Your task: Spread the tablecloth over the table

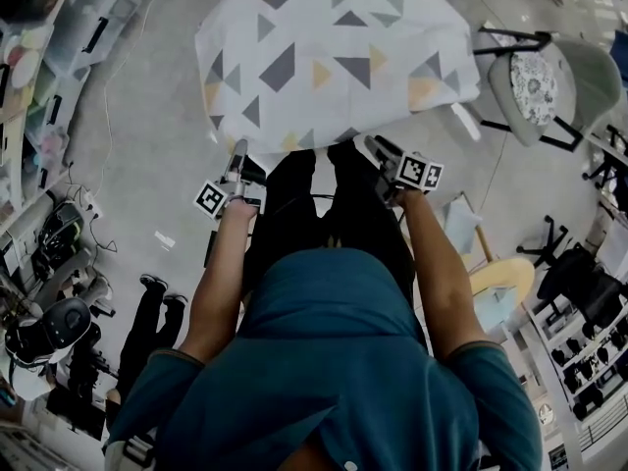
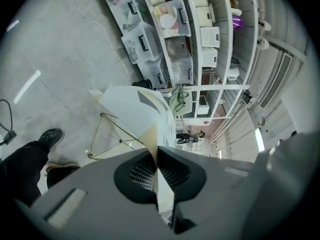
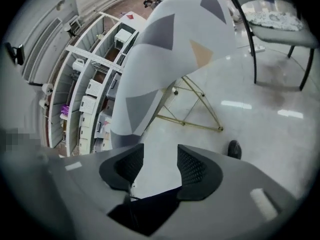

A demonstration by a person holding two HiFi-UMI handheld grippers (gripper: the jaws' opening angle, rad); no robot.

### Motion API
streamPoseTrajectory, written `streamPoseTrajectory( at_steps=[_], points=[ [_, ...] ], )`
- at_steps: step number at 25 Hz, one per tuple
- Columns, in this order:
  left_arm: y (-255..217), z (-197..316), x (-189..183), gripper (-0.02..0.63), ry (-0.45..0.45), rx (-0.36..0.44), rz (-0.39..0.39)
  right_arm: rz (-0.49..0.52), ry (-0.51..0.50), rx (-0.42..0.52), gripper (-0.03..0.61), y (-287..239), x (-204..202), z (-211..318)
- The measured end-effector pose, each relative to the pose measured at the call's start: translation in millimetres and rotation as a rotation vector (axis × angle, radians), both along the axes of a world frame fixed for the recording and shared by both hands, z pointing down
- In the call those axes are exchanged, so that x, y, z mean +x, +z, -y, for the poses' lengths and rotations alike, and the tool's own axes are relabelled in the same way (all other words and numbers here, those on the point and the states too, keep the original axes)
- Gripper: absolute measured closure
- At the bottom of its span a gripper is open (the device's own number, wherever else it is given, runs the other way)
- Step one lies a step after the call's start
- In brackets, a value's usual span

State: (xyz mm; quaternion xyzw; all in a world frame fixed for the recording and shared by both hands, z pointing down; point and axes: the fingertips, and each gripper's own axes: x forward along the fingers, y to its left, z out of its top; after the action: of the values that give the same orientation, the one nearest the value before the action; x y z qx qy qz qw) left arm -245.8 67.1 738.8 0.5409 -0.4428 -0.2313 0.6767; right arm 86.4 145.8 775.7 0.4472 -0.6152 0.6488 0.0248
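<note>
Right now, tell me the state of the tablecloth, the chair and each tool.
tablecloth: spread out, its edges hanging down
left tool: shut on the tablecloth's edge
right tool: open, pads pressing on nothing
chair: upright, nobody on it

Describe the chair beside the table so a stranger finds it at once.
Find the white tablecloth with grey and yellow triangles. To its right in the head view stands a pale grey chair. Unlike the black chairs, it holds a round patterned cushion.

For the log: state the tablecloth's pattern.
The tablecloth is white with grey and yellow triangles; clearest in head view.
</note>
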Motion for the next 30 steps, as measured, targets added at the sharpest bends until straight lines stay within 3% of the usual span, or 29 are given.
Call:
streamPoseTrajectory(
  at_steps=[4, 7, 10, 15, 19, 22, 24, 26, 30],
  points=[
    [-13, -16, -7, 0.611, 0.026, -0.031, 0.037, 0.086, -0.059, -0.003, 0.350, -2, -26, -13],
    [8, -33, -29, 0.611, 0.053, -0.096, 0.134, 0.074, -0.038, -0.019, 0.348, 4, -22, -15],
    [30, -37, -33, 0.600, 0.094, -0.140, 0.129, 0.035, -0.016, -0.026, 0.348, 6, -6, -13],
    [48, -39, -33, 0.532, 0.245, -0.193, 0.215, -0.008, 0.002, -0.007, 0.348, -2, 7, -2],
    [53, -41, -37, 0.471, 0.295, -0.270, 0.272, -0.039, -0.006, 0.016, 0.350, -15, 12, 12],
    [61, -46, -54, 0.379, 0.325, -0.369, 0.328, -0.056, -0.028, 0.039, 0.350, -27, 9, 27],
    [64, -45, -73, 0.355, 0.323, -0.403, 0.381, -0.076, -0.058, 0.052, 0.350, -32, 6, 36],
    [63, -39, -97, 0.334, 0.293, -0.407, 0.437, -0.108, -0.084, 0.057, 0.350, -36, 5, 44],
    [36, -1, -127, 0.442, 0.265, -0.280, 0.532, -0.181, -0.113, 0.078, 0.350, -52, 5, 60]
  ],
)
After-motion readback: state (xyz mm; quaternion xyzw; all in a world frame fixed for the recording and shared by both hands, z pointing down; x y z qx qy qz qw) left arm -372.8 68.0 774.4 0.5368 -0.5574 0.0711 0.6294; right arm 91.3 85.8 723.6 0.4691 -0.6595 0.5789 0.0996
